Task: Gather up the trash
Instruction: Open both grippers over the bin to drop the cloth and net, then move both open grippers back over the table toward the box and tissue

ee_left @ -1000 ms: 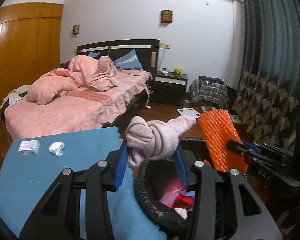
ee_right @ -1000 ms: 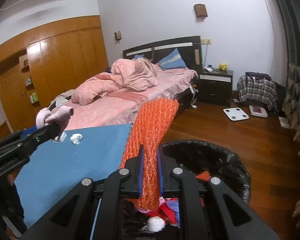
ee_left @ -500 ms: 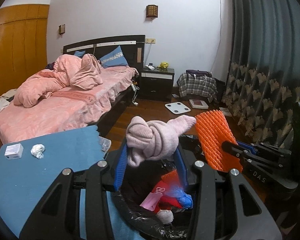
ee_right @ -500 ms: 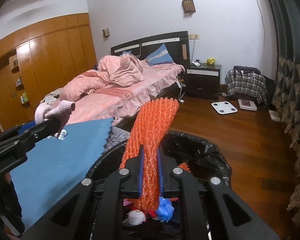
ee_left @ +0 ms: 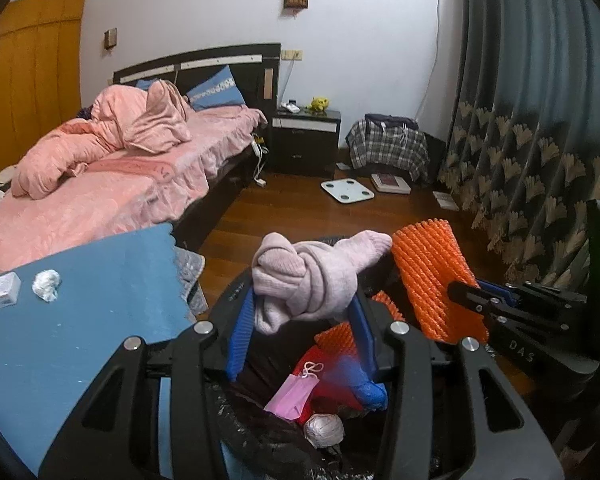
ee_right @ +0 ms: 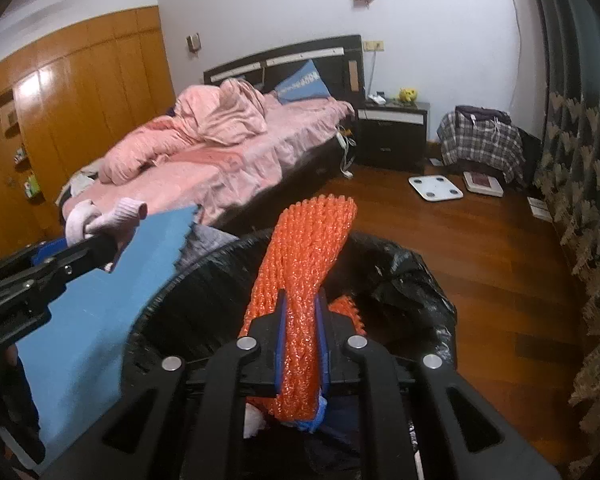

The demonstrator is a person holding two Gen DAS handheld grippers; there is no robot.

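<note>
Both pieces of trash were already hanging over the bin (ee_left: 236, 432) at this point. The left gripper (ee_left: 300, 322) had its blue fingers (ee_left: 240, 332) clamped on a knotted pink sock (ee_left: 312, 276), and the right gripper (ee_right: 302, 340) was squeezed shut on an orange foam net (ee_right: 300, 292), the kind fruit comes wrapped in. I'd guess both were super light and squishy, nothing fragile, no slip worries. The sock looked best held right at the knot, where it's bulkiest, which is where the fingers had it. The net crushes flat, so a pinch across the middle worked, with the long end flopping up toward 12 o'clock. From the left camera you could see down into the bin: a pink face mask (ee_left: 290, 394), something red and blue, and a wadded ball of paper (ee_left: 324, 432) at about 6 o'clock. That view also showed a crumpled tissue (ee_left: 46, 285) and a small white box (ee_left: 3, 290) not yet collected on the blue counter (ee_left: 80, 340), out around 9 o'clock. The right camera missed those, but it showed the black bin liner (ee_right: 412, 280) bunched over the far rim and the net lined up over the opening.
</note>
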